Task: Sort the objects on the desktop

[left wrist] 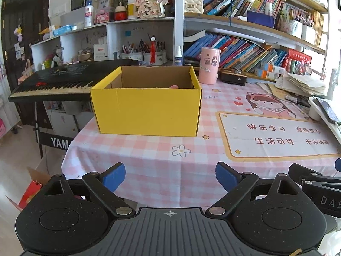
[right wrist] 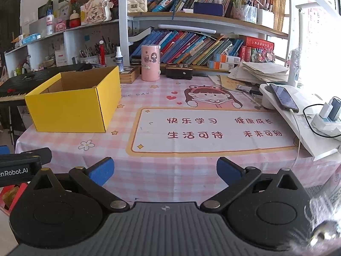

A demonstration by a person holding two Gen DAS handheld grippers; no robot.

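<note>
Left claw (left wrist: 169, 176): spread wide, nothing between its blue pads, hovering over the near edge of the worktop (left wrist: 162, 162).
Right claw (right wrist: 165, 170): spread wide, empty, just beside the left one.
Yellow box (left wrist: 147, 108): open-topped, upright at the worktop's far left, a pink thing (left wrist: 174, 86) peeking inside.
Pink canister (right wrist: 150, 62): upright behind the box.
</note>
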